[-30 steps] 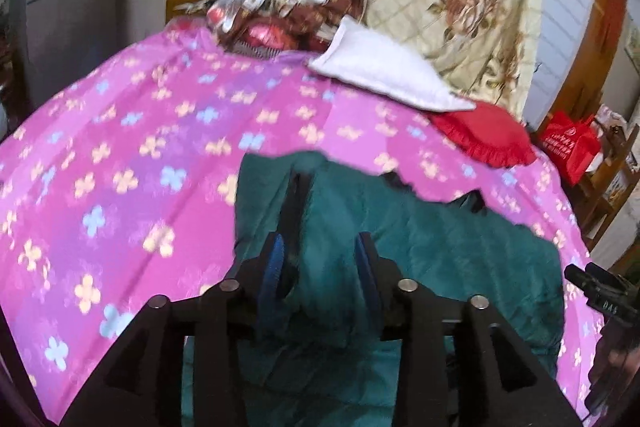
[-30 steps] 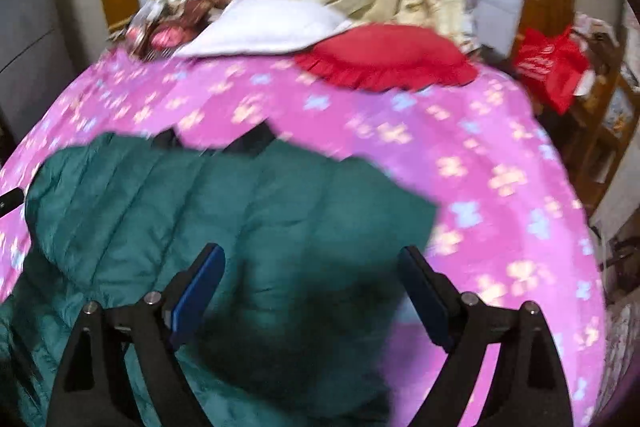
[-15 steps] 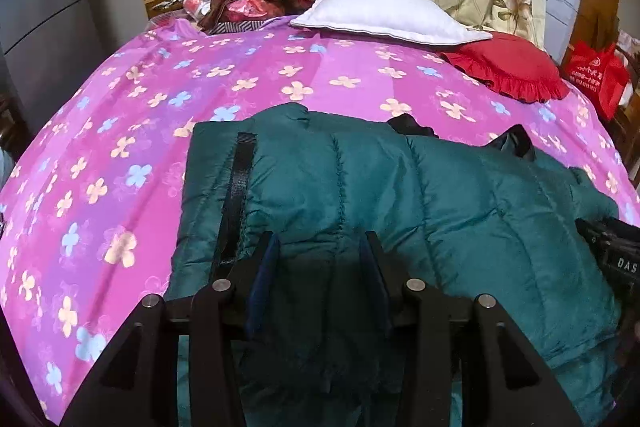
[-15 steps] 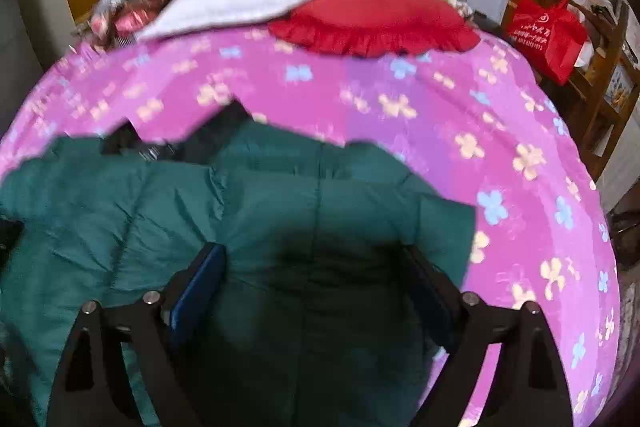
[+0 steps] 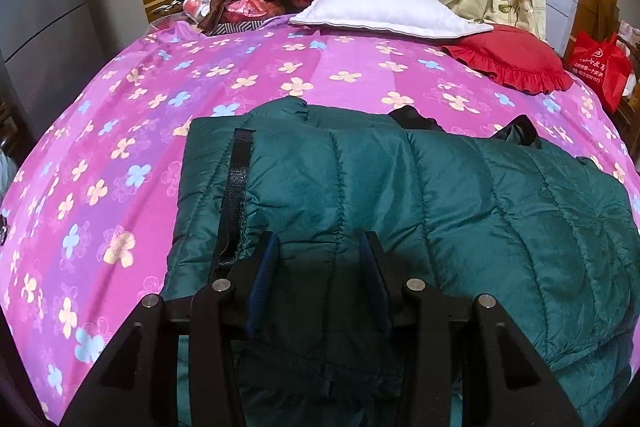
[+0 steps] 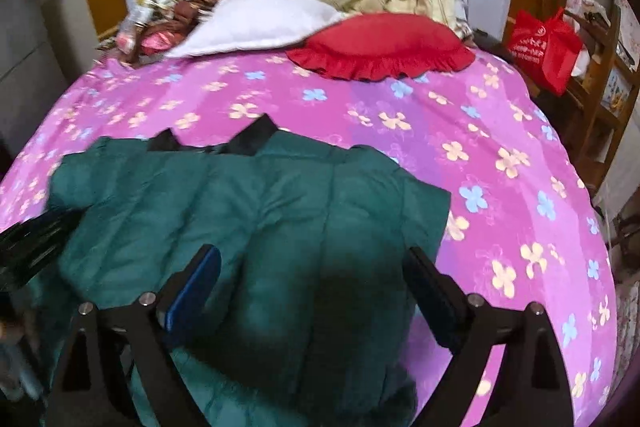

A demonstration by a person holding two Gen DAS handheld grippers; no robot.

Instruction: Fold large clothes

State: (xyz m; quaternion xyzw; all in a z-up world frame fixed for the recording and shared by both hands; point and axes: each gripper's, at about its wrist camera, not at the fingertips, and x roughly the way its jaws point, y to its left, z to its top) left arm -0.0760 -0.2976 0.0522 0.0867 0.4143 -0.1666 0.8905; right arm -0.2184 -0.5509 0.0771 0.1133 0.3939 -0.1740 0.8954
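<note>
left gripper point(image 5: 318, 259) jaws pinch the green jacket point(image 5: 440, 195) (bunched between them); right gripper point(image 6: 312, 267) jaws gape.

A second ago the green quilted jacket point(image 5: 400, 195) hung lifted and blurred before the left claw point(image 5: 320, 267), hiding the near half of the pink flowered bedspread point(image 5: 160, 131). Now it lies spread and folded over on the bed, its black strap point(image 5: 236, 187) running toward 12 o'clock just left of the claw, with fabric bunched between the blue pads. In the right wrist view the jacket point(image 6: 260, 211) has dropped lower, baring more bedspread point(image 6: 500, 167) at 2 o'clock; the wide-apart right claw point(image 6: 312, 267) now stands over it, its right pad clear of the cloth edge.
</note>
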